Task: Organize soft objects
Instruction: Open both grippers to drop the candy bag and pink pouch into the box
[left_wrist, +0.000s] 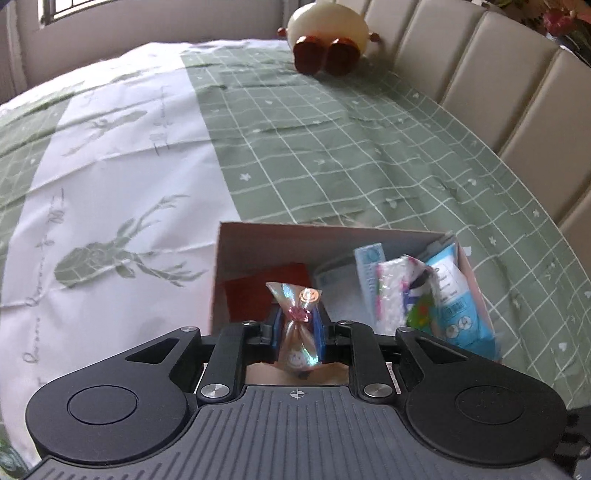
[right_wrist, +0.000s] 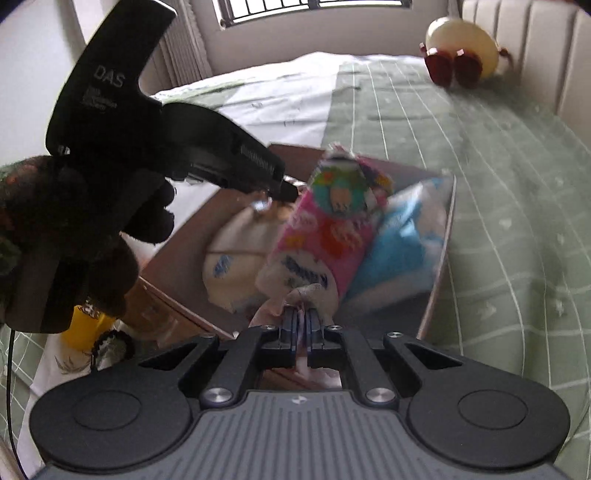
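My left gripper (left_wrist: 299, 325) is shut on a small shiny candy bag (left_wrist: 298, 328) tied with a pink ribbon, held over the near edge of a cardboard box (left_wrist: 332, 230) on the bed. The box holds a red packet (left_wrist: 266, 291), blue-and-white tissue packs (left_wrist: 454, 291) and a white pack. My right gripper (right_wrist: 303, 325) is shut on the bottom edge of a pink colourful packet (right_wrist: 325, 229) and holds it over the same box (right_wrist: 443, 254). The left gripper (right_wrist: 284, 194) shows in the right wrist view at the box's left side.
The bed has a green checked and white deer-print sheet (left_wrist: 332, 140). A cream plush toy with red feet (left_wrist: 328, 33) sits by the padded headboard (left_wrist: 517, 92). A yellow object (right_wrist: 83, 330) lies at the lower left in the right wrist view.
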